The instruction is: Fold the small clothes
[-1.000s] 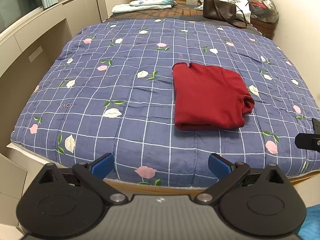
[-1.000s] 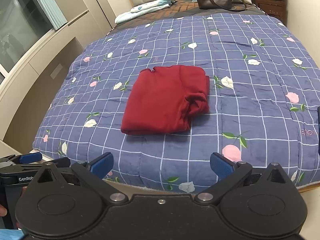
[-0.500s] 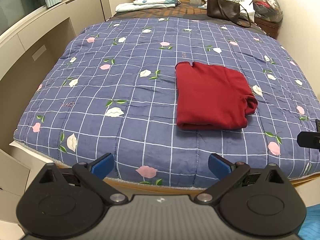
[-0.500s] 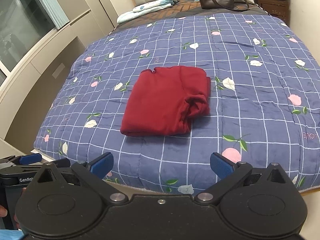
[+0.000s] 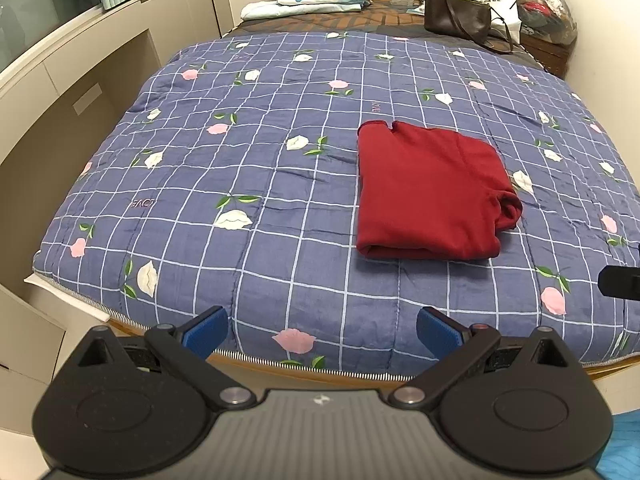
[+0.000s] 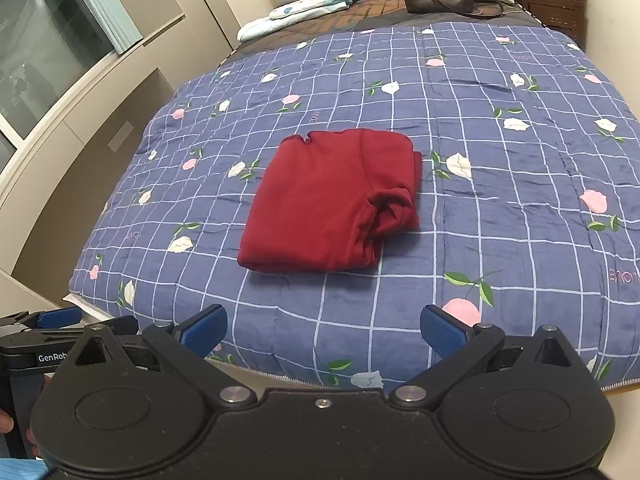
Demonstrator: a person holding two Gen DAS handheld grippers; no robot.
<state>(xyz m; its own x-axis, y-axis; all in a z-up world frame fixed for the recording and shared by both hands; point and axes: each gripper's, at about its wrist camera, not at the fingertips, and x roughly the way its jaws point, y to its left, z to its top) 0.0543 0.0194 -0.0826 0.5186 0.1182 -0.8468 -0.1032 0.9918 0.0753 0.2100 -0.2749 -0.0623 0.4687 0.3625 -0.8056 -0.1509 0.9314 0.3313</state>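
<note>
Looking out from the left wrist, the left gripper (image 5: 322,326) hangs at the foot of the bed, blue-padded fingers (image 5: 208,326) spread wide and holding nothing. Ahead and to the right, well apart from it, the dark red folded knit garment (image 5: 428,192) lies flat on the blue grid-patterned quilt with pink and white flowers (image 5: 260,160). Its long axis runs from the foot of the bed toward the headboard; the thick fold edge faces the camera, the notched corner points away, and a bunched cuff bulges at its right side. Far back sit a dark brown leather shoulder bag (image 5: 456,16) and a pale folded blanket (image 5: 316,0).

Over to the right wrist: the right gripper (image 6: 324,326) is just as wide open and empty-handed, its blue pads (image 6: 442,330) short of the quilt's near edge. Here the garment sits nearly dead centre, leaning slightly rightward, and the rolled cuff opening shows plainly, which the left view only hints at. At the lower left edge this view alone catches the left gripper's body from the side, lettered "GenRob".
</note>
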